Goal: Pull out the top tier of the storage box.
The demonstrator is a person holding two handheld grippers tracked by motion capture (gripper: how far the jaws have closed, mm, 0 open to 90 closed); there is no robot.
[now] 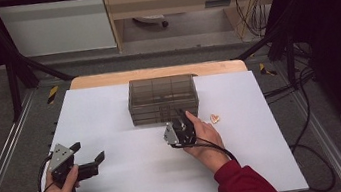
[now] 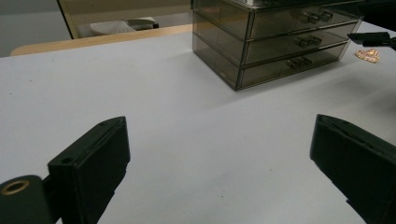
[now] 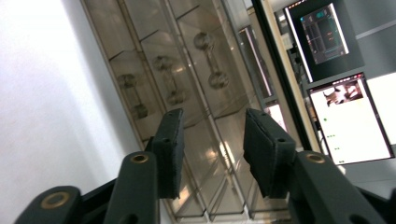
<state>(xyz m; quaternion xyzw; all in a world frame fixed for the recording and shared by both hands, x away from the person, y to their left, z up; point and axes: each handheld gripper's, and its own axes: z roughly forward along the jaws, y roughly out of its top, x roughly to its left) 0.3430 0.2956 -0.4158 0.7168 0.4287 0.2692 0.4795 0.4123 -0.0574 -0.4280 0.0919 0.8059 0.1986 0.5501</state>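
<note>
Drawer unit (image 1: 162,98), unlabelled, before half-parted right fingers (image 3: 266,154); left fingers (image 2: 88,172) wide apart.

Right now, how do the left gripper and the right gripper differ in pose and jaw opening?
The left gripper sits out on the bare white table, well away from the drawer unit; the right gripper is up against that unit's front. The left gripper's jaws stand wide apart; the right gripper's are narrower and face the drawer handles, with nothing pressed between them. Both are black, hand-held and grip nothing.
</note>
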